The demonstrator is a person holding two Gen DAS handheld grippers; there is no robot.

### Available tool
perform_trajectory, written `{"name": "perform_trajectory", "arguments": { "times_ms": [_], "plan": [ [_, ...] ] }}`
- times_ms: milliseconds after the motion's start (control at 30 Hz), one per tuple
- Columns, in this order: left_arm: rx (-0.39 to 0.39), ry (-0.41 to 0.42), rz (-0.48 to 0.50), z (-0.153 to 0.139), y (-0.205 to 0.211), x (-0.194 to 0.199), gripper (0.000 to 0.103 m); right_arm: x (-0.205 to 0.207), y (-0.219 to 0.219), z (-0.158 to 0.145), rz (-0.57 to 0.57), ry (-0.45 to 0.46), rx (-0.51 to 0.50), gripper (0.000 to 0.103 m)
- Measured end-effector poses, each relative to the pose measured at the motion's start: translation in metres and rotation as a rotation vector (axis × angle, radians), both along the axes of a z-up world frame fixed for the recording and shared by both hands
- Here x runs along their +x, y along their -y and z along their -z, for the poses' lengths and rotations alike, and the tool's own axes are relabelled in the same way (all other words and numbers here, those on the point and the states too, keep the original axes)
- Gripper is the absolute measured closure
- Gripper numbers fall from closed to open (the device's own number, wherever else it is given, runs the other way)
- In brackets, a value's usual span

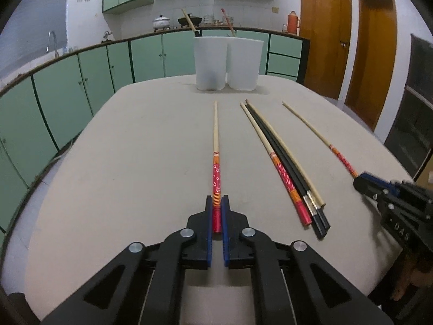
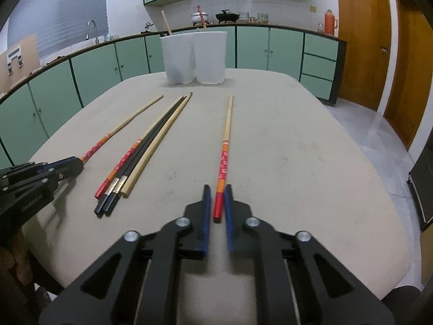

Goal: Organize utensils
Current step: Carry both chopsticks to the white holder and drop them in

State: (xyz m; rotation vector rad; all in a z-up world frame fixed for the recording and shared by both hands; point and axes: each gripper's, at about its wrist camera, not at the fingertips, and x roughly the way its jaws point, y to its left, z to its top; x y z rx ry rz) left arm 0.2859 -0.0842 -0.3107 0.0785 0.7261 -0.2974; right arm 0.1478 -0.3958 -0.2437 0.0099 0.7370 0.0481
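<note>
Two red-handled chopsticks lie flat on the beige table (image 1: 135, 162). My left gripper (image 1: 216, 199) is shut on the red end of one chopstick (image 1: 215, 140), which points straight at two white cups (image 1: 210, 62). In the right wrist view my right gripper (image 2: 217, 188) is shut on the handle of the other chopstick (image 2: 227, 135). Each wrist view shows the other gripper at its edge: the right gripper (image 1: 361, 181) and the left gripper (image 2: 77, 163). Between them lies a bundle (image 2: 140, 151) of one red-handled, two black and one plain wooden chopstick.
The cups (image 2: 211, 57) stand side by side at the table's far end, each with a stick poking out. Green kitchen cabinets (image 1: 67, 86) curve behind the table, with brown doors (image 1: 324, 32) at the right. A hand shows below the right gripper.
</note>
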Motion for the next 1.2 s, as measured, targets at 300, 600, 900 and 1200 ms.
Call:
{"name": "perform_trajectory", "arguments": {
  "times_ms": [300,600,900,1200],
  "plan": [
    [-0.059,-0.001,-0.022,-0.040,-0.009,-0.014,0.097,-0.023,0.009,-0.049,-0.005,0.055,0.068,0.098],
    [-0.046,0.029,-0.010,-0.089,-0.010,-0.028,0.097,-0.049,0.009,-0.108,-0.044,0.166,0.084,0.098],
    [-0.048,0.077,0.016,-0.138,-0.008,-0.042,0.097,-0.042,0.008,-0.150,-0.095,0.210,0.087,0.098],
    [-0.079,0.081,0.054,-0.167,-0.014,-0.038,0.097,-0.019,0.002,-0.183,-0.175,0.210,0.051,0.098]
  ]
}}
